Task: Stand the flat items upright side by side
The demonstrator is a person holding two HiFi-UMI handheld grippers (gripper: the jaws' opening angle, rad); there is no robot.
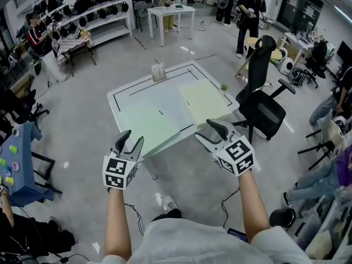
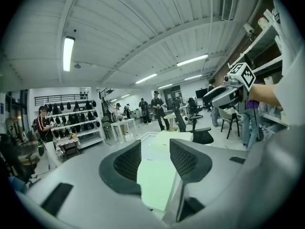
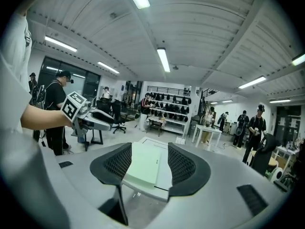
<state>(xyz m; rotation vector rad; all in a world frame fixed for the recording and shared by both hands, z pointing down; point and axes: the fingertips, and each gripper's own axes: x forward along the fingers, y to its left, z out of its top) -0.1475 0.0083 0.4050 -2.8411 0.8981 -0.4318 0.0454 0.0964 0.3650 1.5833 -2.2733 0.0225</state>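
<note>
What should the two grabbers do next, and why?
Probably move both forward over the table. The left gripper and right gripper are open and empty, short of its near edge. The left flat item and right flat item lie flat there, not yet stood up.

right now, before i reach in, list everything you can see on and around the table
table: one, white with a black border line, centre
left flat item: one, pale green, lying flat, table's near left
right flat item: one, pale green, lying flat, table's right
small stand: one, pale, table's far edge
office chair: one, black, right of table
shelving: one, white, far left wall
blue table: one, left edge
people: several, far end
left gripper: one, open, empty, near table's edge
right gripper: one, open, empty
</note>
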